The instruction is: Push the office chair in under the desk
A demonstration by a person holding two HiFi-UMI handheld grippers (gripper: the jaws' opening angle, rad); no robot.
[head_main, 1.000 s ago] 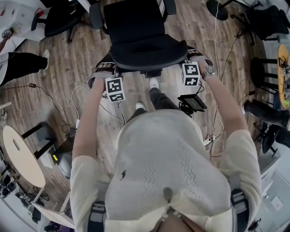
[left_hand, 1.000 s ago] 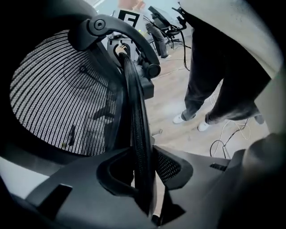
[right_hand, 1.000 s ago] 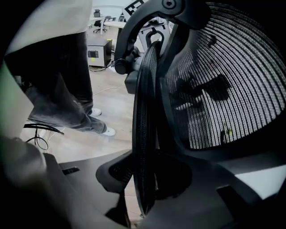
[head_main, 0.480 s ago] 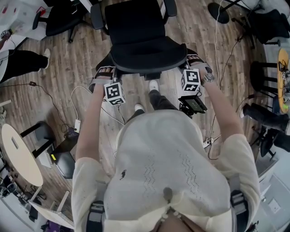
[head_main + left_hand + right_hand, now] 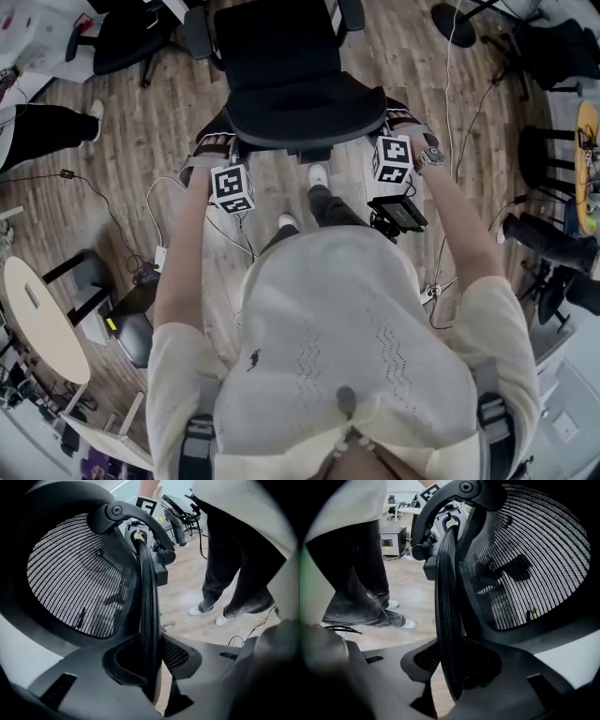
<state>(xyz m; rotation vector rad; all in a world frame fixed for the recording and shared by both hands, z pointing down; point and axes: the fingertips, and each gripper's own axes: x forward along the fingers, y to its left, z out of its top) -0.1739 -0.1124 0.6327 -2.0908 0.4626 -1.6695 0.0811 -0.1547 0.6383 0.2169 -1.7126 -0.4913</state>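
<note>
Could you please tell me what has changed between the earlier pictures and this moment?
Hardly anything has changed. The left claw and the right claw each rolled slightly in place, and neither hand visibly travelled. Nothing was taken hold of or let go. Both claws stay clamped on the backrest rim of the office chair, which stands where it did.

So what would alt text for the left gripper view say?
The left claw grips the black rim of an office chair's mesh back, seen close up. Beyond it, a person's legs in dark trousers and white shoes stand on a wooden floor.
</note>
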